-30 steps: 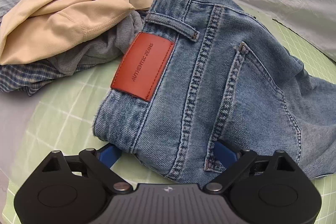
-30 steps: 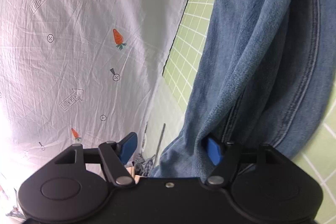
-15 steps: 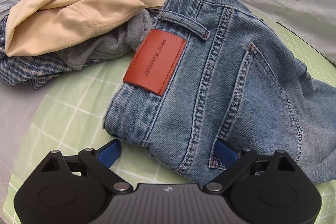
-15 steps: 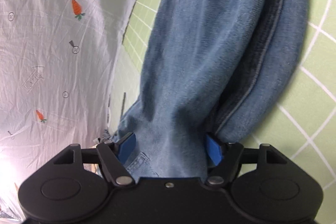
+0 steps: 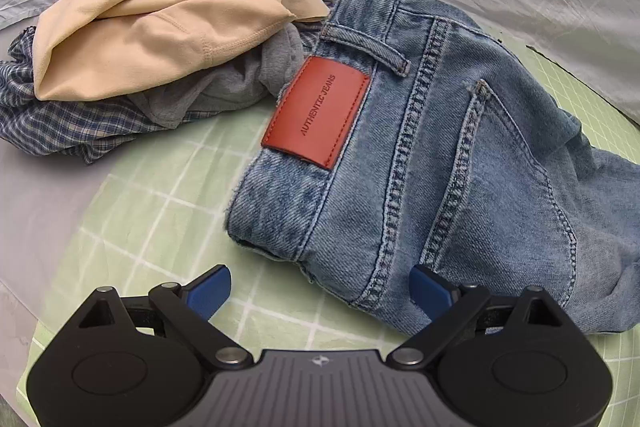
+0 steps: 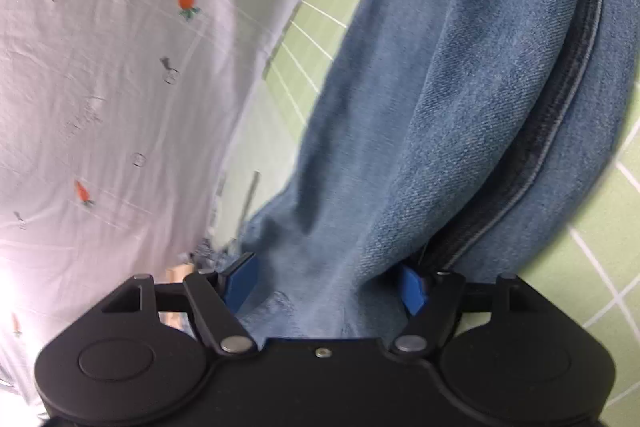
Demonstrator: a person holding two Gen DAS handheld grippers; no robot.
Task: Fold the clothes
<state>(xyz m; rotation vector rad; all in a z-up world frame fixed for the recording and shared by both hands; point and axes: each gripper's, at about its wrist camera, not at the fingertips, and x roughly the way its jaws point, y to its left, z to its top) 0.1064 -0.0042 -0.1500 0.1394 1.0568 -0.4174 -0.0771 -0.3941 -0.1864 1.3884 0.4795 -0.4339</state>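
Since a second ago my left hand-held gripper (image 5: 320,291) has backed off the jeans (image 5: 440,155), so the waistband corner that sat between its blue fingers now lies just ahead of them, with green mat (image 5: 152,211) showing in the gap. Its jaws stand wide and hold nothing. My right hand-held gripper (image 6: 328,287) has swung along the trouser leg (image 6: 440,87), which runs straight out ahead of it; denim fills the space between both pads. Jaws are spread, and whether they actually pinch the cloth I can't tell (blurry frame).

I'd guess the jeans lie flat on the mat, back pockets up, so the leg can be carried over toward the waist.

Only the left view shows the red patch (image 5: 316,115) and the heap of unfolded clothes (image 5: 160,43) off to its far left; only the right view shows the leg's dark side seam (image 6: 560,147).
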